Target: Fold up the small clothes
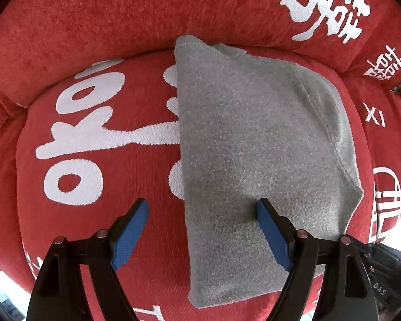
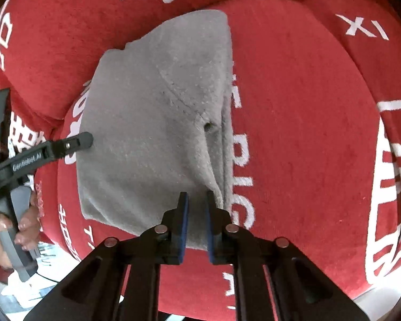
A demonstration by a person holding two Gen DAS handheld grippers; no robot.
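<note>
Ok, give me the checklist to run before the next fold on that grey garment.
1. Grey garment lies flat on the red cushion: ok.
2. Left gripper open, one finger over the cloth, one over the cushion: ok.
3. Right gripper nearly closed at the near edge; whether it pinches cloth: cannot tell.
4. Side layers aligned: not ok, an under layer peeks out beside the seam.
5. Far corner rides up against the backrest: not ok.

Grey garment on red, white-lettered cushion.
The folded garment (image 1: pixel 254 147) is showing plain heather grey with no print; the cushion (image 1: pixel 93 200) is showing deep red with large white characters and letters; each gripper (image 2: pixel 197 200) is showing black arms and blue pads (image 1: pixel 131 232).
</note>
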